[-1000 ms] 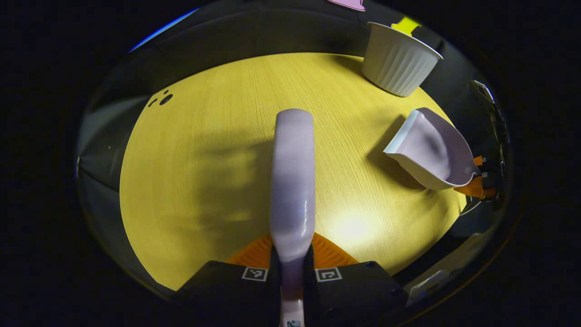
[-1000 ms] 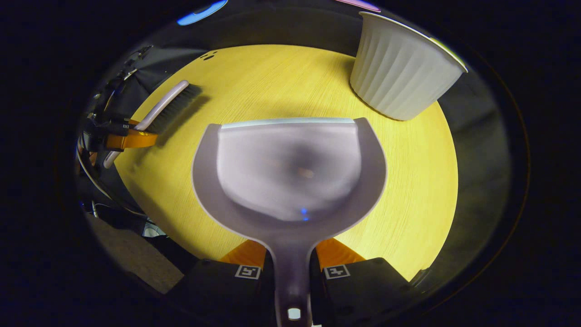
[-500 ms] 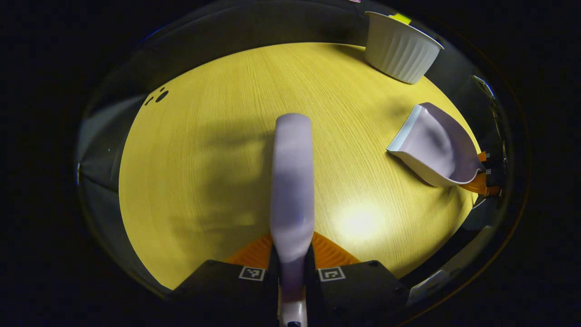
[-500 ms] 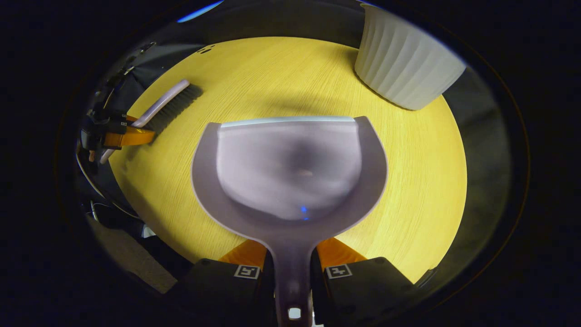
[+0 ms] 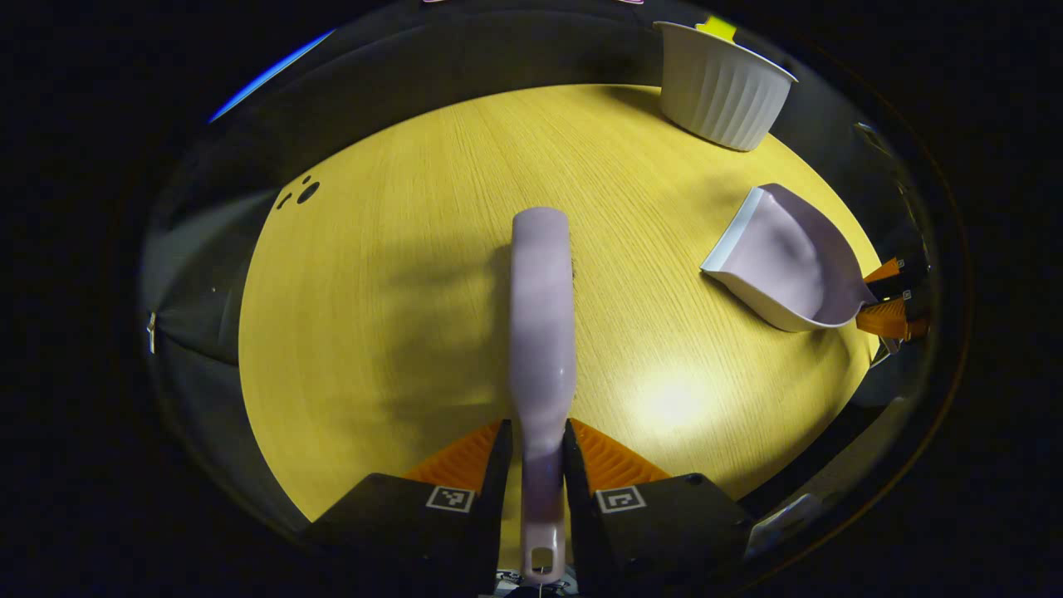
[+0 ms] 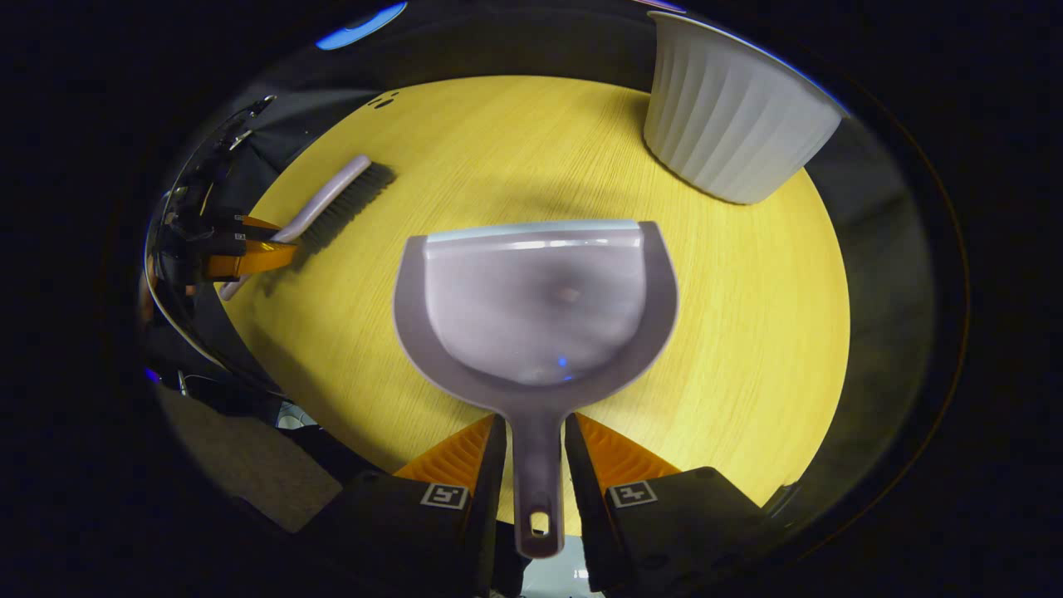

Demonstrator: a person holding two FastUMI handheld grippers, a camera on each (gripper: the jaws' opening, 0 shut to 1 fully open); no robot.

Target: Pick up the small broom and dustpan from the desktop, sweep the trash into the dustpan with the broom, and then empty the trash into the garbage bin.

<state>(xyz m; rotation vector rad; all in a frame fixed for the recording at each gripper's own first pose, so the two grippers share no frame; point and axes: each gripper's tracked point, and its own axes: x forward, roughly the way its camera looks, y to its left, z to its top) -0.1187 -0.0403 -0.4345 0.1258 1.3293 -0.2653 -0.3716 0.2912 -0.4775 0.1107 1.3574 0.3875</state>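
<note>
Broom [image 5: 541, 332]: handle lies between the left gripper [image 5: 536, 465] fingers, jaws parted, seemingly let go; bristles down on the table [image 5: 374, 316], head toward 12 o'clock.
Dustpan [image 6: 536, 307]: handle between the right gripper [image 6: 536, 465] fingers, likewise slack; pan flat, lip toward 12, likely set down.
Bin [image 6: 731, 124]: white, ribbed, at 1 o'clock, far edge. No trash visible in pan.
</note>
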